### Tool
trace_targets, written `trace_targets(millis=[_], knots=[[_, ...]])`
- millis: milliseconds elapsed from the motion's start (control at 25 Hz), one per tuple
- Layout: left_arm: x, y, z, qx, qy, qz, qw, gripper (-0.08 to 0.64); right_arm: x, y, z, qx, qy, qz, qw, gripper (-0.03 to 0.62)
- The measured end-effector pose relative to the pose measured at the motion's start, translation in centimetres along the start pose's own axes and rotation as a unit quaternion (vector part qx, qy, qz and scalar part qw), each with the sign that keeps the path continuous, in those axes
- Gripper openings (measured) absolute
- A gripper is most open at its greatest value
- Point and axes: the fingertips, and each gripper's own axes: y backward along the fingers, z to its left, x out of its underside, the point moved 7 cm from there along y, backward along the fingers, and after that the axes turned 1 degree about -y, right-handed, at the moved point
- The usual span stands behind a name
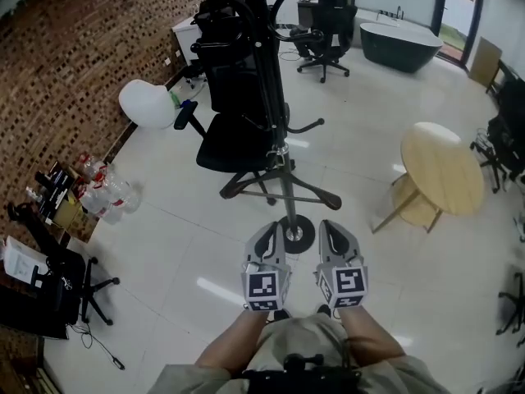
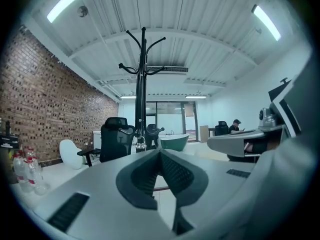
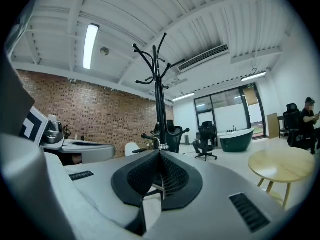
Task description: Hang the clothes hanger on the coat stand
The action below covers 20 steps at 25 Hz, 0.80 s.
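Note:
The black coat stand (image 1: 265, 80) rises straight ahead of me, its round base (image 1: 295, 233) just past my gripper tips. A dark clothes hanger (image 1: 246, 184) appears to hang low on the pole, arms spread to both sides. My left gripper (image 1: 271, 231) and right gripper (image 1: 331, 228) are side by side in front of me, pointing at the base, both shut and empty. In the left gripper view the stand (image 2: 141, 84) is dead ahead with its hooks high above. The right gripper view shows the stand (image 3: 159, 94) ahead too.
A black office chair (image 1: 234, 97) stands right behind the stand. A round wooden table (image 1: 443, 167) is to the right. A white chair (image 1: 148, 103), water bottles (image 1: 107, 191) and a brick wall line the left. A person (image 3: 309, 115) sits far off.

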Motion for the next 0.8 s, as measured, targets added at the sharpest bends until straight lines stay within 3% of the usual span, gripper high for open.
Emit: trace_targets(millis=[240, 480, 800], knots=[[1.8, 1.7, -2.1, -0.017, 0.0, 0.01, 0.9998, 0.0, 1.8, 3.1, -0.8, -0.005, 0.001, 0.01, 1.0, 0.006], [5.1, 2.1, -2.7, -0.007, -0.01, 0.032, 0.9994, 0.0, 4.9, 3.4, -1.2, -0.002, -0.026, 0.03, 0.999, 0.006], [5.6, 1.3, -3.1, 0.003, -0.005, 0.038, 0.9993, 0.0, 5.2, 3.3, -1.9, 0.004, -0.035, 0.045, 0.998, 0.006]])
